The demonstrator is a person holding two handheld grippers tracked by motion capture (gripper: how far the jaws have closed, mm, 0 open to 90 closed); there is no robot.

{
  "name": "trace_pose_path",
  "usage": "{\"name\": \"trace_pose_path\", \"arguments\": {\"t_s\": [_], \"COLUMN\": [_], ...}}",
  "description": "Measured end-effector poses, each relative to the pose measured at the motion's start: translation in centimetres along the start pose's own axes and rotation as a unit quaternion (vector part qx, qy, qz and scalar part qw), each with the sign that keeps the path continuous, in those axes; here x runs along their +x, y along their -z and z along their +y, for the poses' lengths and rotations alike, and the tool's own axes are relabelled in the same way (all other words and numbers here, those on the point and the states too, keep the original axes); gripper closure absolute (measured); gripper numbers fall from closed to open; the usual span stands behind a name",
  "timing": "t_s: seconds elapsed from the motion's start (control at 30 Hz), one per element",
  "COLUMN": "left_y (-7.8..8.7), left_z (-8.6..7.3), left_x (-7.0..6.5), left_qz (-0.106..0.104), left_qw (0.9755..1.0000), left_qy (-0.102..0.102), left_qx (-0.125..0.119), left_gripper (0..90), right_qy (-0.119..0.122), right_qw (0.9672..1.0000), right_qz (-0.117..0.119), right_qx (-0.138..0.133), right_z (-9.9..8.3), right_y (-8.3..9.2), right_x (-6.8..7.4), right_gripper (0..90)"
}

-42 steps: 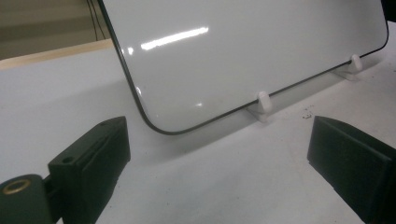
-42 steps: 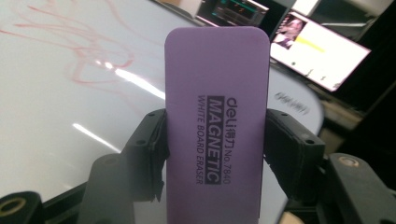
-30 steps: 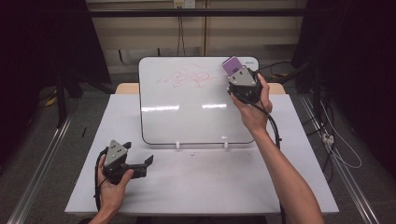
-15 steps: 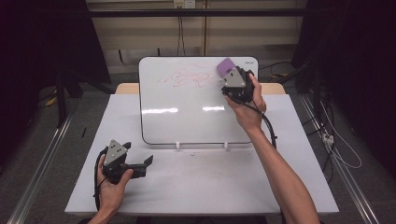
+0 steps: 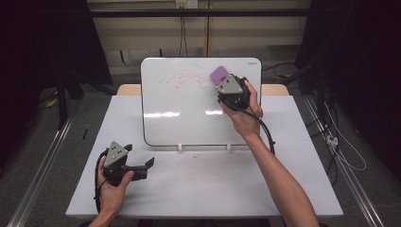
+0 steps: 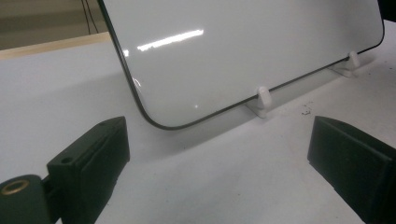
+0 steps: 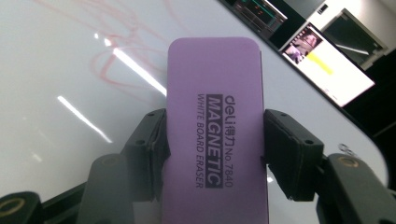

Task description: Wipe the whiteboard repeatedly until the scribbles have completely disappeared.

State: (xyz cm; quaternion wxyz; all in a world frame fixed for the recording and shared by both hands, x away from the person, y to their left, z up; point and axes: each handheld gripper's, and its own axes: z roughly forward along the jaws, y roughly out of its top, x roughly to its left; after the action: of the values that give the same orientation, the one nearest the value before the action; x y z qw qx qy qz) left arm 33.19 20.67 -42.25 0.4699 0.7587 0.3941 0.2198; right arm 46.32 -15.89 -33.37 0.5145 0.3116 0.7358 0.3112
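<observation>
A white table (image 5: 293, 156) is seen from above, with a whiteboard (image 5: 189, 118) propped tilted on two small white feet toward its far edge. The right forearm is stretched forward from the near edge, diagonally across the table and over the board's lower right part, and the right gripper (image 5: 226, 81) is held at the board's upper right area. Its jaws are clamped on the long sides of a purple eraser (image 7: 215, 121), which is pressed flat against the board just beside the red scribbles (image 5: 187, 78). The left hand is rested on the table near the front left corner, well apart from the board, and the left gripper (image 5: 150, 164) is pointed level toward the right, its jaws spread wide with nothing between them.
</observation>
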Motion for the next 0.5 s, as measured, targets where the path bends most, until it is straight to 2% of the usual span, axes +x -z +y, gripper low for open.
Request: {"name": "trace_pose_path", "arguments": {"t_s": [0.17,0.27,0.33,0.4,0.47,0.5], "left_y": [0.1,0.1,0.0,0.0,-0.1,-0.1], "left_z": [0.0,0.0,0.0,0.0,0.0,0.0], "left_x": [0.0,0.0,0.1,0.0,0.0,0.0], "left_qz": [-0.002,-0.001,0.001,0.001,0.000,0.000], "left_qw": [1.0000,1.0000,1.0000,1.0000,1.0000,1.0000], "left_qy": [-0.002,0.000,0.005,0.004,0.002,0.001], "left_qx": [0.001,0.001,-0.001,-0.002,0.001,0.001], "left_gripper": [5.5,5.4,5.1,5.0,4.9,4.9], "right_qy": [-0.037,-0.037,-0.047,-0.053,-0.042,-0.040], "right_qw": [0.9988,0.9979,0.9970,0.9964,0.9966,0.9970], "right_qz": [-0.030,-0.051,-0.058,-0.064,-0.068,-0.061], "right_qx": [0.009,0.016,0.021,0.021,0.023,0.025], "right_z": [-0.4,-0.8,-1.0,-1.1,-1.0,-0.9], "right_y": [-0.3,-0.4,-0.4,-0.4,-0.2,-0.2], "right_x": [-2.9,-4.6,-5.6,-5.9,-5.3,-4.9], "right_gripper": [42.7,42.7,42.7,42.7,42.7,42.7]}}
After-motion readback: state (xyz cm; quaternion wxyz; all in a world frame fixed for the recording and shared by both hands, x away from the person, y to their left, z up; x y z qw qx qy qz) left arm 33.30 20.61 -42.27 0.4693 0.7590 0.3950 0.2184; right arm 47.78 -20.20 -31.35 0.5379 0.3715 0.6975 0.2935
